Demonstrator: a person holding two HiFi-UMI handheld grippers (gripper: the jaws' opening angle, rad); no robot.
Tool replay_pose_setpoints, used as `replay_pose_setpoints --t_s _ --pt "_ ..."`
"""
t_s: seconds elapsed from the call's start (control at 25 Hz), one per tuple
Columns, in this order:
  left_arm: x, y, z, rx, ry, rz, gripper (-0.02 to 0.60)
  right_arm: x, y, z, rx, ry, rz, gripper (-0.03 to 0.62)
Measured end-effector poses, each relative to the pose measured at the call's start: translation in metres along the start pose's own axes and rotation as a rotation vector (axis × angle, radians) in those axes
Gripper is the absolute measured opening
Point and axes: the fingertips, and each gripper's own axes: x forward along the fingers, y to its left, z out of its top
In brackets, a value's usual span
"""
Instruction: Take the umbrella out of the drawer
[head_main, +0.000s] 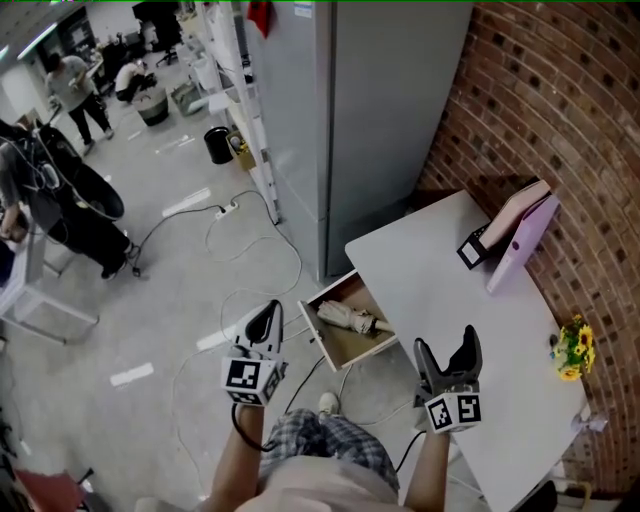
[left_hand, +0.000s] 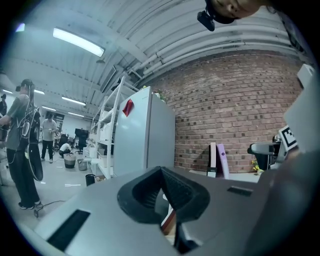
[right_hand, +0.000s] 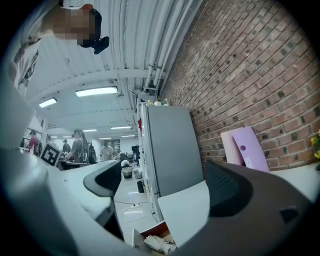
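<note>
A folded beige umbrella (head_main: 349, 318) lies in the open wooden drawer (head_main: 341, 347), pulled out from the near left side of the white table (head_main: 440, 290). My left gripper (head_main: 267, 319) hovers over the floor just left of the drawer, jaws shut and empty. My right gripper (head_main: 448, 352) hangs over the table's near edge, right of the drawer, open and holding nothing. In the right gripper view the umbrella (right_hand: 159, 244) shows low between the parted fingers of the right gripper (right_hand: 165, 186), inside the drawer (right_hand: 148, 232). In the left gripper view the left gripper (left_hand: 163, 194) has its pads pressed together.
A tall grey cabinet (head_main: 340, 120) stands beyond the drawer against a brick wall (head_main: 560, 110). Pink and purple folders (head_main: 520, 235) lean at the table's back, and yellow flowers (head_main: 572, 348) sit at its right edge. Cables (head_main: 240, 235) trail over the floor; people (head_main: 75, 90) stand far left.
</note>
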Motion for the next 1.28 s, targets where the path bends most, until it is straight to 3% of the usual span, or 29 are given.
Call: replay_pose_setpoints --t_s 0.4,0.64,0.84,1.28 --pt "0.043 0.029 -0.010 -0.027 0.021 -0.001 0.026 0.062 0.007 -0.017 -0.007 0.062 0.028 0.517" --pt "0.069 0.026 -0.029 -0.019 0.052 -0.054 0.026 0.100 0.033 -0.052 -0.031 0.138 0.086 0.517" --pt "0.095 0.026 -0.062 -0.038 0.101 -0.076 0.026 0.126 0.056 -0.098 -0.036 0.217 0.132 0.515" --pt "0.131 0.053 -0.179 -0.097 0.244 -0.056 0.026 0.146 0.095 -0.251 0.023 0.434 0.193 0.515"
